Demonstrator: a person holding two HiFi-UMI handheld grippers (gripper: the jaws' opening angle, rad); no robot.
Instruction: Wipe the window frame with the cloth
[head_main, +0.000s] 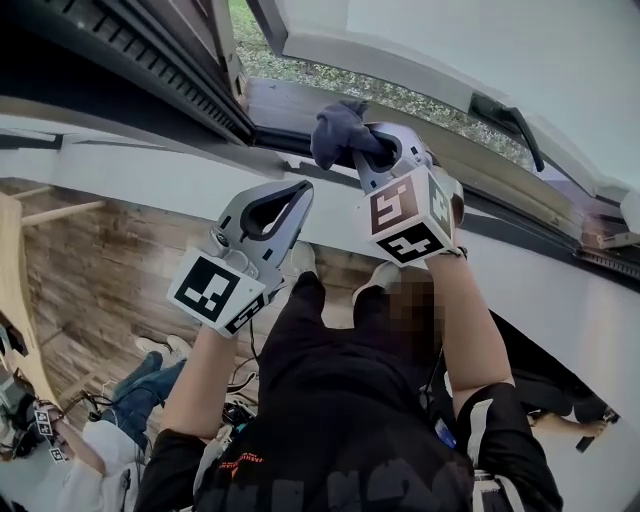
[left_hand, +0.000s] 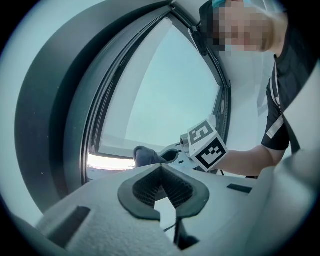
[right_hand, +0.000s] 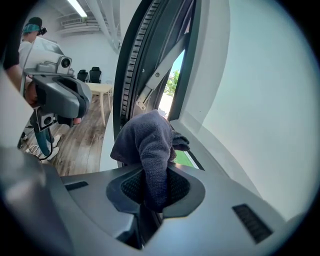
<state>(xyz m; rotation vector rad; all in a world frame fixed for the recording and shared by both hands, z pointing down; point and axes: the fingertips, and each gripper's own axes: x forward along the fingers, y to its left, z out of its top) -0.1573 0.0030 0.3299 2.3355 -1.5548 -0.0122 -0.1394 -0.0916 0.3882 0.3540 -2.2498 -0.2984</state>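
The left tool (head_main: 300, 195) hangs below the window with its jaws drawn together on nothing, apart from the cloth (head_main: 338, 132). The right tool (head_main: 372, 150) is clamped on that dark grey cloth (bunched, spilling past the tips), which sits against the window frame (head_main: 285, 105) by the open sash. Below are a white wall (head_main: 150, 180) and a wooden floor (head_main: 90, 270).

Matt, coarse-knit cloth (right_hand: 150, 145); smooth dark window frame (right_hand: 131, 60); grained wood floor (head_main: 100, 250).
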